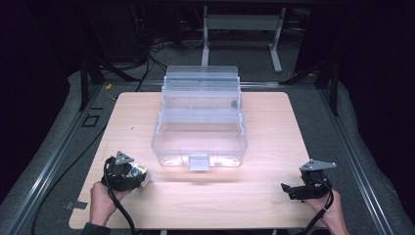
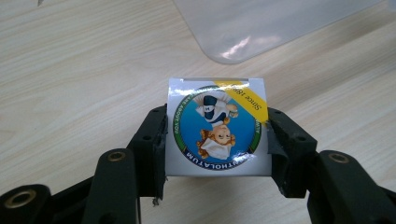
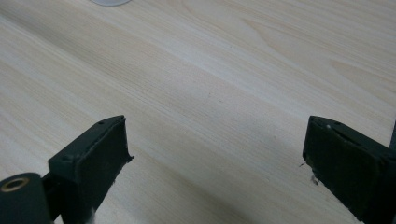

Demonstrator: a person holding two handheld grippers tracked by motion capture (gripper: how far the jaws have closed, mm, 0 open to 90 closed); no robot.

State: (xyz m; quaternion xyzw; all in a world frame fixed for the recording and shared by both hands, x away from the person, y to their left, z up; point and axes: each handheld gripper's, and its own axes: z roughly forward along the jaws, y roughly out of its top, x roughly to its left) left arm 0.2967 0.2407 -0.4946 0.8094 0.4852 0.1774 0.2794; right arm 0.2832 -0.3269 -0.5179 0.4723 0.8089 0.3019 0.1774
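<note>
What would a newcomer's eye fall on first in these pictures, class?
First comes the clear plastic tiered box, open in the middle of the wooden table. Next is the small white box with a round blue cartoon label, clamped between the left gripper's jaws at the table's near left. The right gripper stands open over bare wood at the near right.

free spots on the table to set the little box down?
Bare wood lies along the front between the left gripper holding the small box and the right gripper, and on both sides of the clear bin. The bin crowds the centre and back.
</note>
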